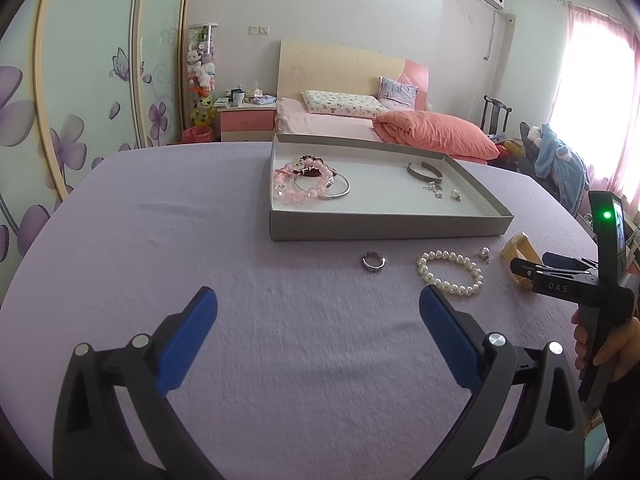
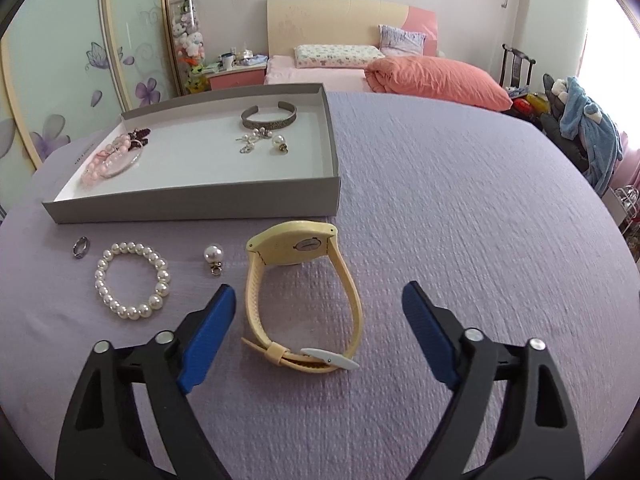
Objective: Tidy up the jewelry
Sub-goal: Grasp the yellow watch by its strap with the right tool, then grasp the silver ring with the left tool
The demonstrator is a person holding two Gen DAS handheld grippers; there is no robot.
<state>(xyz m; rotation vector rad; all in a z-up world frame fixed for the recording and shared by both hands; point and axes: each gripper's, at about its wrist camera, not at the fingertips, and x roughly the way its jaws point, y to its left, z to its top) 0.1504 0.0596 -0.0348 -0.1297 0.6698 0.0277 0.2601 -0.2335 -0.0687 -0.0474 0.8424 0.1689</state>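
A: Item between the right gripper (image 2: 318, 300) fingers?

B: Pale yellow rubber-strap wristwatch (image 2: 298, 300), standing on edge on the lilac textured tablecloth (image 2: 460, 220). Rounded case at the far end, back plate facing the camera; strap looped toward the fingers, closed by a white buckle (image 2: 330, 358) at the near end. Positioned between the two blue pads, closer to the left pad (image 2: 208, 340); clear gap on the right side. No pad contact visible. Jaws spread wide.

A: Surroundings, right side?

B: Left of the left pad: single pearl earring with metal clasp (image 2: 213, 258), then white pearl bead bracelet (image 2: 132, 280), then small silver band ring (image 2: 81, 247). Beyond the fingertips, past the watch: shallow grey cardboard tray with white interior (image 2: 192, 210), holding an engraved silver open cuff (image 2: 269, 119), a cluster of pearl earrings (image 2: 260, 140), and a pink bead bracelet stacked with a thin silver bangle (image 2: 112, 160).

A: Obstructions?

B: Nearest neighbour: the pearl earring, just beyond the left fingertip, apart from the watch. Tray wall just behind the watch case.

A: Left gripper (image 1: 318, 308)?

B: Jaws spread wide, nothing between the pads. Bare cloth under the fingers. Pearl bracelet just beyond the right fingertip; ring ahead, between the fingertips and the tray.
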